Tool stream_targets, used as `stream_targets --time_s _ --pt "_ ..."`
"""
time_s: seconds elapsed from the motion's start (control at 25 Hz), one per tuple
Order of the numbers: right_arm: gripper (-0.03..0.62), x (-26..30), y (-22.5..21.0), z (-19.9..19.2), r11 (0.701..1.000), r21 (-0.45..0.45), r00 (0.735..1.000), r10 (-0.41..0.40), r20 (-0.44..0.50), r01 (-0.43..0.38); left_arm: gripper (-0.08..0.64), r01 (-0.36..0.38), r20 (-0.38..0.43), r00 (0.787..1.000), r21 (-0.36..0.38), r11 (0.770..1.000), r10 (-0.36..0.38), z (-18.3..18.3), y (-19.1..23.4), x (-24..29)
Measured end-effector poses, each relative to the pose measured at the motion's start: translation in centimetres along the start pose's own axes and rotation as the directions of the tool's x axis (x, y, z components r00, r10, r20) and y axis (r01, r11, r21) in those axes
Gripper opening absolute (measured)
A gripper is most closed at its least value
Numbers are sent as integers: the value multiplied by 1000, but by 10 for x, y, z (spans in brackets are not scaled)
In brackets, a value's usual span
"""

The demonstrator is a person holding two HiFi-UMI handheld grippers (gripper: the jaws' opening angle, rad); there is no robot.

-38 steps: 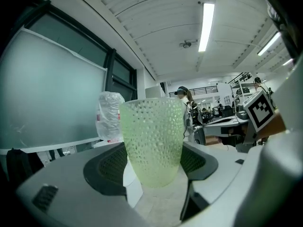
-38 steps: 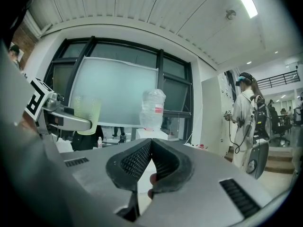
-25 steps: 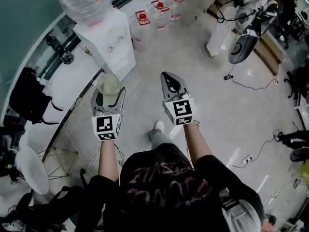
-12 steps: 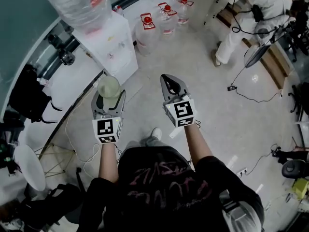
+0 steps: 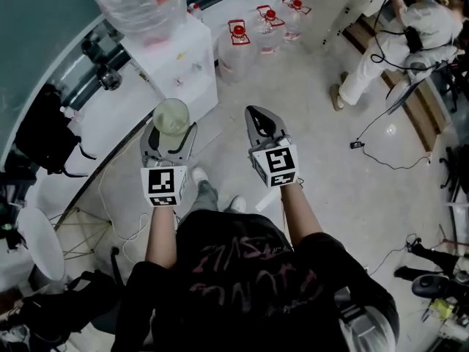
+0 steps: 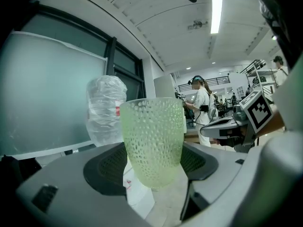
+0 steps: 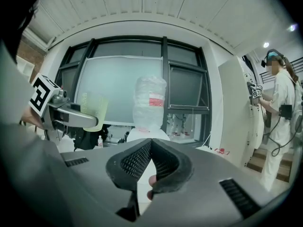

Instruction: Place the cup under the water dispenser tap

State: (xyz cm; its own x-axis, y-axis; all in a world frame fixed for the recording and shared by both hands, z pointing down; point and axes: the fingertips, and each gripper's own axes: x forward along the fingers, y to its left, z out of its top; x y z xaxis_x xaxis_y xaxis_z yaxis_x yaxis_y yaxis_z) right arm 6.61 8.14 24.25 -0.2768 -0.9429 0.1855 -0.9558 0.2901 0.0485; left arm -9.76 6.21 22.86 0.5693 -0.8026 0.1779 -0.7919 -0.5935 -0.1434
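A pale green dimpled cup point(image 5: 171, 114) stands upright between the pads of my left gripper point(image 5: 171, 132), which is shut on it. In the left gripper view the cup point(image 6: 154, 138) fills the middle, gripped low on its sides by that gripper point(image 6: 154, 168). The white water dispenser point(image 5: 179, 68) with a large clear bottle point(image 5: 139, 2) on top stands ahead and slightly left of the cup, some way off. My right gripper point(image 5: 258, 114) is held beside the left one, shut and empty; its pads point(image 7: 163, 160) meet at the tip.
Three spare water jugs point(image 5: 238, 39) with red caps stand on the floor right of the dispenser. A person in white point(image 5: 381, 50) stands at the far right. A black bag point(image 5: 44, 134) and cables point(image 5: 110, 182) lie to the left, along a curved wall.
Both grippers have moved forward toward the dispenser, which now sits closer in the head view. The cup stays gripped in the left gripper; the person's feet have stepped forward.
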Motion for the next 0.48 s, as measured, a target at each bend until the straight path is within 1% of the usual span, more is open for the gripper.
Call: stream_targets --time_s 0.2,0.48 --pt "14 43 -3 0 1000 2 1000 1 -14 -1 350 -2 -15 1000 -26 1000 1 -13 30 30" --pt "14 105 -13 -8 1000 1 998 -26 -62 26 350 50 -24 998 -57 997 -52 -31 61 80"
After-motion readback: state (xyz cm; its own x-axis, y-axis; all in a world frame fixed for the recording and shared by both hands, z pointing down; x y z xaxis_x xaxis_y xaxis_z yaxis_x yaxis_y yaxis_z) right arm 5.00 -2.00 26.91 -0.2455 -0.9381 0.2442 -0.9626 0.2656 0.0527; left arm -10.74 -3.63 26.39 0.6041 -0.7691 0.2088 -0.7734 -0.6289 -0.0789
